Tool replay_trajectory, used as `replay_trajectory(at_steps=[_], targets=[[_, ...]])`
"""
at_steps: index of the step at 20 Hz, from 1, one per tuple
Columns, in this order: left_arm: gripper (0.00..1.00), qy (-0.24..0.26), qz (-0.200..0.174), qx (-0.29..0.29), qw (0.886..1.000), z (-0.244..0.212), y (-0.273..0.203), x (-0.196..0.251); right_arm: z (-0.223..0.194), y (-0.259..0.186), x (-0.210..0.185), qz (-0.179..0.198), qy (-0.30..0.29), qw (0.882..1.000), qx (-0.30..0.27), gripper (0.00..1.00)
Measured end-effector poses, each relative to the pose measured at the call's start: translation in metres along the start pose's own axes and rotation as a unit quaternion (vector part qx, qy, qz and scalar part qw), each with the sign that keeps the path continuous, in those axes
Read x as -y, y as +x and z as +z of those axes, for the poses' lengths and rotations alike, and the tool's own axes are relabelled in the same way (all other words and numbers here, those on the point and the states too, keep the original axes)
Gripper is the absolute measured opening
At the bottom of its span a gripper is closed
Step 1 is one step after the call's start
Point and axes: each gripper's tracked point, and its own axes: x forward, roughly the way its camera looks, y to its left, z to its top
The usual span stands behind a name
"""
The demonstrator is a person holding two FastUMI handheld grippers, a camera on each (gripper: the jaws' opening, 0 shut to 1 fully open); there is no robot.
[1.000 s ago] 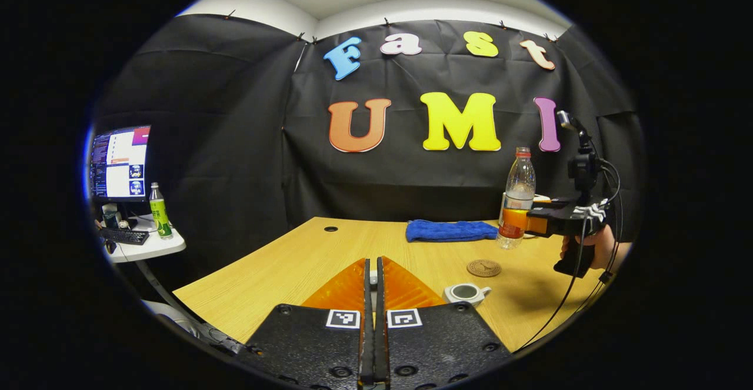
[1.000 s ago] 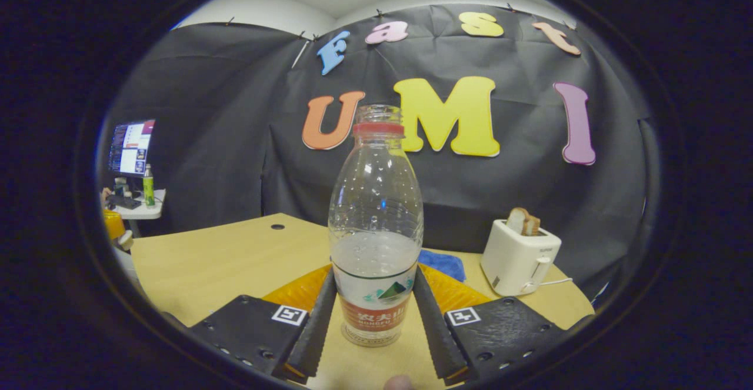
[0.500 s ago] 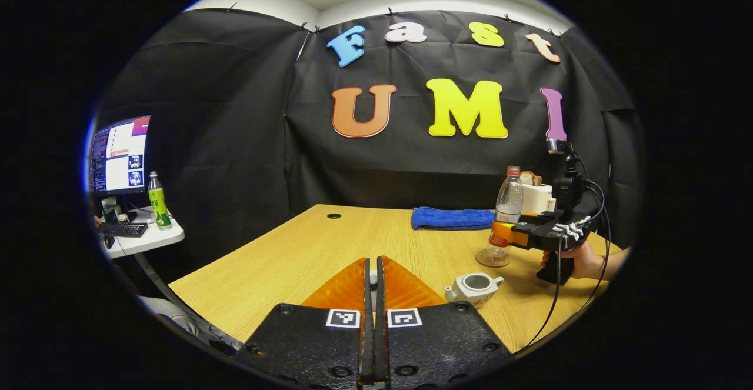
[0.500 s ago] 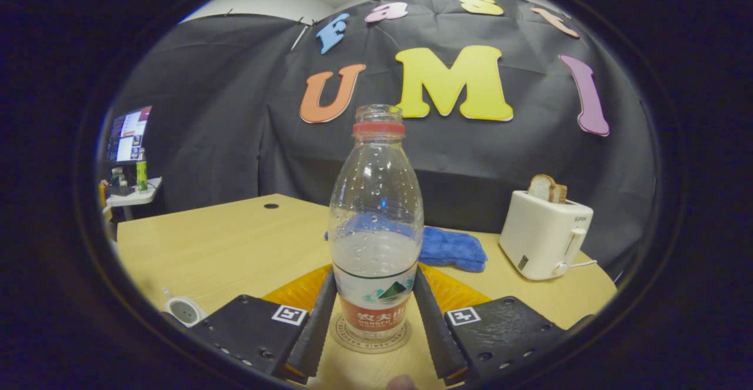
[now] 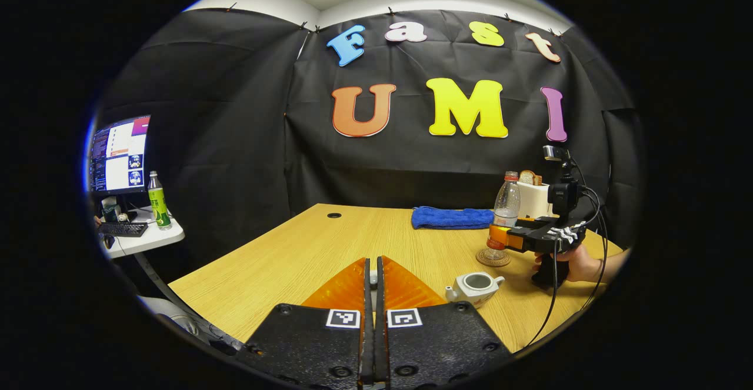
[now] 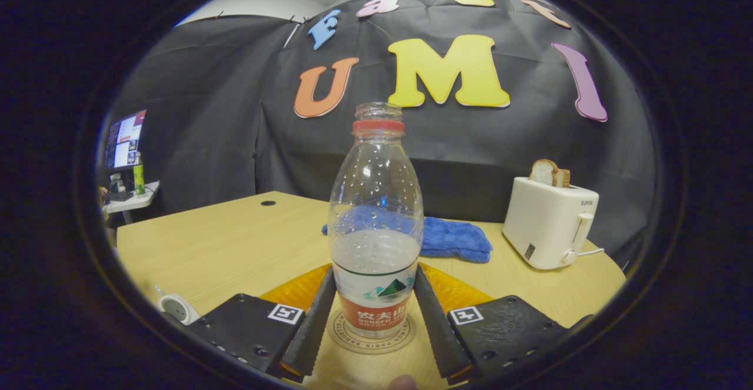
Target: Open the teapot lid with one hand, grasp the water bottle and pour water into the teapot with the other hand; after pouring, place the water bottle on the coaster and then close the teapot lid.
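The clear water bottle [image 6: 376, 231], uncapped and about half full, stands upright on the round coaster [image 6: 353, 340]. My right gripper [image 6: 375, 273] is shut on its labelled lower part. In the left gripper view, the bottle [image 5: 505, 213] on the coaster [image 5: 493, 257] is at the right, with the right gripper [image 5: 500, 238] and the hand [image 5: 579, 260] holding it. The white teapot [image 5: 475, 287] sits lidless just in front of the coaster, and it also shows low on the left as the teapot [image 6: 176, 307]. My left gripper [image 5: 372, 272] is shut, with a pale sliver of the teapot lid pinched at its tips.
A blue cloth [image 5: 452, 217] lies at the back of the wooden table [image 5: 306, 255]. A white toaster [image 6: 550, 222] with bread stands at the back right. Off the table's left is a side table with a monitor [image 5: 119, 155] and a green bottle [image 5: 156, 202].
The right gripper has carried the bottle down from the air and set it on the coaster. The left gripper stayed shut and barely moved.
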Motion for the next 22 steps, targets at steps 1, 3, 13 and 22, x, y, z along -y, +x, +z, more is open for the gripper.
replay_trajectory(at_steps=[1, 3, 13, 22], targets=[[0.03, 0.001, 0.0, 0.001, 1.0, 0.001, -0.001, 0.001, -0.001, 0.0, 0.0, 0.0, 0.002, 1.0, -0.001, 0.81], [0.03, 0.003, 0.0, 0.003, 1.0, 0.003, -0.001, 0.002, -0.003, -0.001, 0.0, 0.0, 0.003, 1.0, -0.004, 0.99], [0.03, 0.01, -0.036, 0.037, 0.999, 0.027, -0.012, 0.045, -0.005, -0.109, 0.01, 0.0, 0.065, 0.998, -0.008, 0.98], [0.03, 0.029, -0.127, 0.056, 0.99, 0.035, 0.0, 0.149, 0.004, -0.261, 0.079, -0.108, 0.017, 0.991, 0.077, 0.98]])
